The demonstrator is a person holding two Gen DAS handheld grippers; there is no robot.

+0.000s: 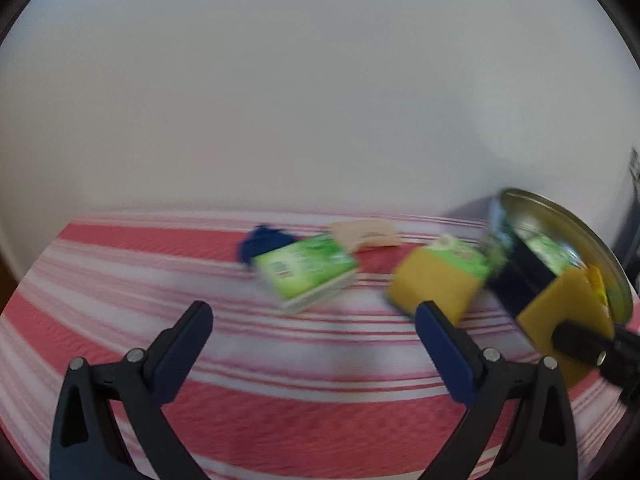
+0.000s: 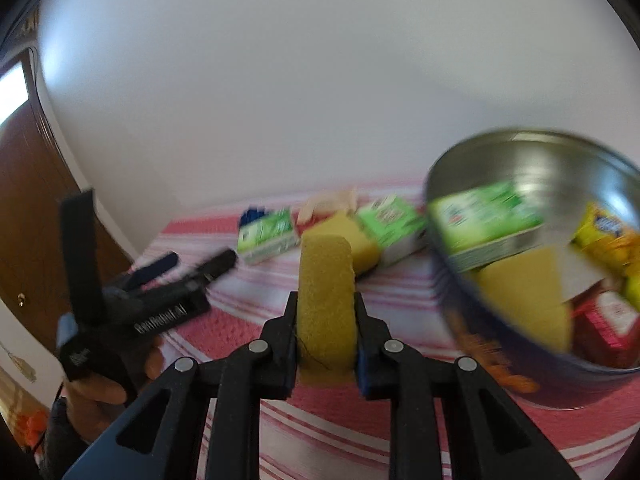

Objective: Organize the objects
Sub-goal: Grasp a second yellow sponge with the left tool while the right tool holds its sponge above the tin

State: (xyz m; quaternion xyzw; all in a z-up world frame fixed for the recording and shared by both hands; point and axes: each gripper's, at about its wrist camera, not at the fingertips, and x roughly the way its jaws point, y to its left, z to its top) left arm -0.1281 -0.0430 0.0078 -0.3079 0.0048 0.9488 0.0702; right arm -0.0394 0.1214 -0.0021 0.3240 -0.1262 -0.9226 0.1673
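My right gripper (image 2: 326,300) is shut on a yellow sponge (image 2: 326,280), which stands upright between the pads just left of the round metal tin (image 2: 540,160). The tin holds a green box (image 2: 484,216), another yellow sponge (image 2: 524,300), a yellow packet (image 2: 604,232) and a red packet (image 2: 608,320). My left gripper (image 1: 314,312) is open and empty over the striped cloth (image 1: 320,400), short of a green box (image 1: 306,270). In the left wrist view the tin (image 1: 520,280) is at the far right, with the held sponge (image 1: 560,308) in front of it.
On the cloth behind lie a second green box (image 2: 392,220) leaning on a loose yellow sponge (image 2: 360,244), a small blue object (image 1: 260,242) and a beige item (image 1: 364,234). A white wall rises behind the table. A brown door (image 2: 32,200) stands at far left.
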